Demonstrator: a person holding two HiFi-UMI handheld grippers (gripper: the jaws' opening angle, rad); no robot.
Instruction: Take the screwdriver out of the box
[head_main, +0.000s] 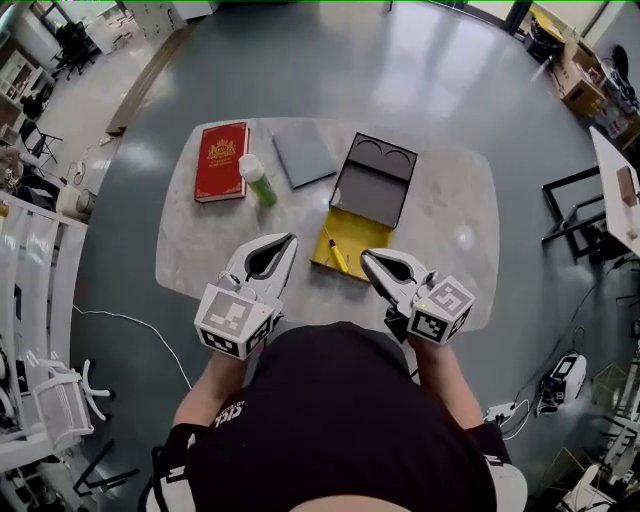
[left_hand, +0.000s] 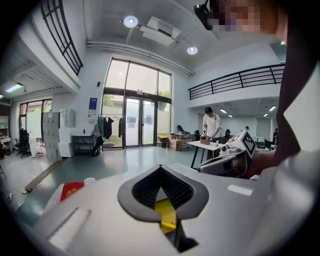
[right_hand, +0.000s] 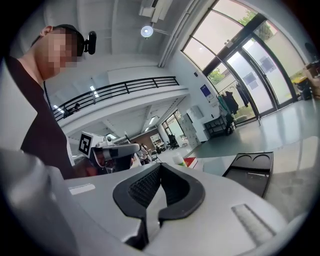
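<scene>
An open box lies on the table, with its yellow base toward me and its black lid folded back. A yellow screwdriver rests in the base. My left gripper is shut and empty, its tip just left of the base. My right gripper is also shut and empty, at the base's right near corner. In the left gripper view the shut left gripper has the yellow base showing behind its jaws. In the right gripper view the shut right gripper is left of the lid.
A red book, a green bottle with a white cap and a grey pad lie at the back left of the pale table. Another table and cartons stand at the right.
</scene>
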